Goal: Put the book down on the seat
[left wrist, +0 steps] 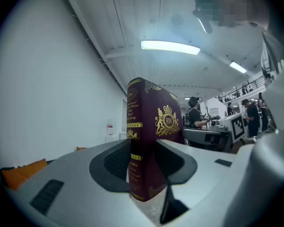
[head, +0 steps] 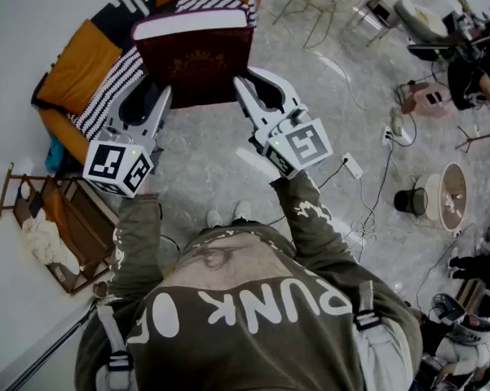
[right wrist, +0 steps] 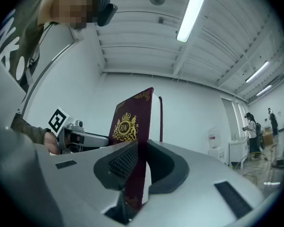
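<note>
A thick maroon book (head: 194, 62) with gold crest and white page edges is held up in the air between both grippers, in front of the seat, an orange sofa (head: 86, 55) with a black-and-white striped throw. My left gripper (head: 161, 98) is shut across the book's full thickness at its near left corner; in the left gripper view the book (left wrist: 149, 126) stands upright between that gripper (left wrist: 144, 161) and its jaws. My right gripper (head: 240, 84) is shut on the near right corner; the right gripper view shows the book (right wrist: 131, 126) clamped in that gripper (right wrist: 138, 167).
A wire chair frame (head: 310, 10) stands beyond the book to the right. Cables and a power strip (head: 352, 167) lie on the grey floor at right, near a black object (head: 410, 200) and a round tray (head: 454, 195). A wooden rack (head: 53, 226) stands at left.
</note>
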A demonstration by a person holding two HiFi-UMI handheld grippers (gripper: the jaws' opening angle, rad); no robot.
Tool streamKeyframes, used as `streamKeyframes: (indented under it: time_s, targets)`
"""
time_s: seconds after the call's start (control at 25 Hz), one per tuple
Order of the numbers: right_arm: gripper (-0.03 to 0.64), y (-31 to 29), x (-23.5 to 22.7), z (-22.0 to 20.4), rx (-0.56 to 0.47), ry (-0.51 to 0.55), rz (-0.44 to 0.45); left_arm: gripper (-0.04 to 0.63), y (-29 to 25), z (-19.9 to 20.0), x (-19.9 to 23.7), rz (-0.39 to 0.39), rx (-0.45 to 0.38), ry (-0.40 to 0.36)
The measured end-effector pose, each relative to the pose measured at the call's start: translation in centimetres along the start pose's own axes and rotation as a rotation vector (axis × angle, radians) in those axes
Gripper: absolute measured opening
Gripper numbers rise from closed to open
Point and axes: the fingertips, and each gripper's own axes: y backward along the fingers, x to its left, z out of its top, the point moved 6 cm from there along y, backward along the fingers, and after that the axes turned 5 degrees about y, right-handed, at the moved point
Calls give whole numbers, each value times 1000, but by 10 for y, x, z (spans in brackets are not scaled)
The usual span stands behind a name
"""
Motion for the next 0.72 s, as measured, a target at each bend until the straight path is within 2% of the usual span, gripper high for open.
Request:
streamKeyframes:
  time_s: [0.72]
  targets:
    - [75, -6, -15, -10, 11, -29, 6, 147, -18, -9, 6, -4, 24, 4]
